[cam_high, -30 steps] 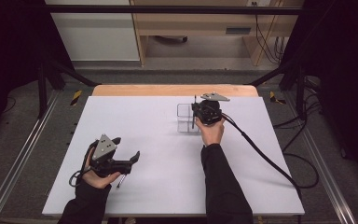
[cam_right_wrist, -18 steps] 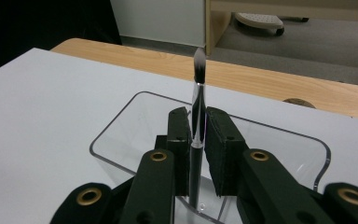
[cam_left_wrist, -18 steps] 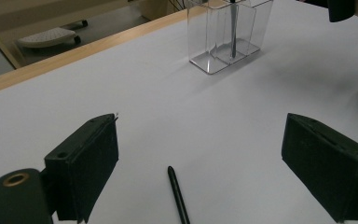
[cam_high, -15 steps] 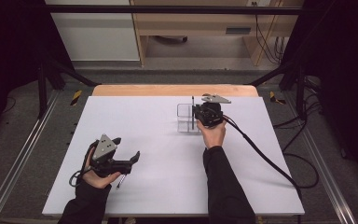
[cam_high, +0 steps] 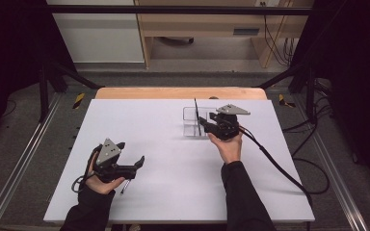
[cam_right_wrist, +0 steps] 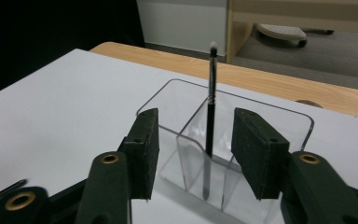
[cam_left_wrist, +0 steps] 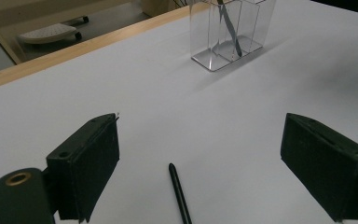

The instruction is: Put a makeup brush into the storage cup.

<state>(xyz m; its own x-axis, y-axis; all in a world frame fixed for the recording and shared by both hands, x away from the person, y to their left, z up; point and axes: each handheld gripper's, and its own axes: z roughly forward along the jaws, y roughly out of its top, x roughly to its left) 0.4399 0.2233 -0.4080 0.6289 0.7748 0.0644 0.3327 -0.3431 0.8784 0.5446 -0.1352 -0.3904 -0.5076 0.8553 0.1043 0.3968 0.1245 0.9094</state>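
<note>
Brush (cam_right_wrist: 210, 102) stands upright in a compartment of the clear organiser (cam_high: 191, 124), tip end up, leaning slightly against the divider; the organiser sits on the far middle of the white surface (cam_high: 173, 144). Right claw (cam_high: 204, 121) is just beside the organiser on its near-right side. Its jaws have just been opening and now stand apart with nothing pressed between the pads; in the right gripper view the brush handle appears in the gap but beyond the pads (cam_right_wrist: 144, 149), untouched. Judgement: the brush has been released into the holder.

Second item, a dark pen (cam_left_wrist: 179, 191), lies flat on the surface directly ahead of the left claw (cam_high: 134, 164), between its wide-open jaws in the left gripper view. Its long axis runs roughly along the claw's line of sight, so the pads flank its sides. The left hand (cam_high: 96, 175) is plainly the nearer; the right hand is well apart from the pen. The next pick likely falls to the left claw, lowering and closing across the pen's barrel.
</note>
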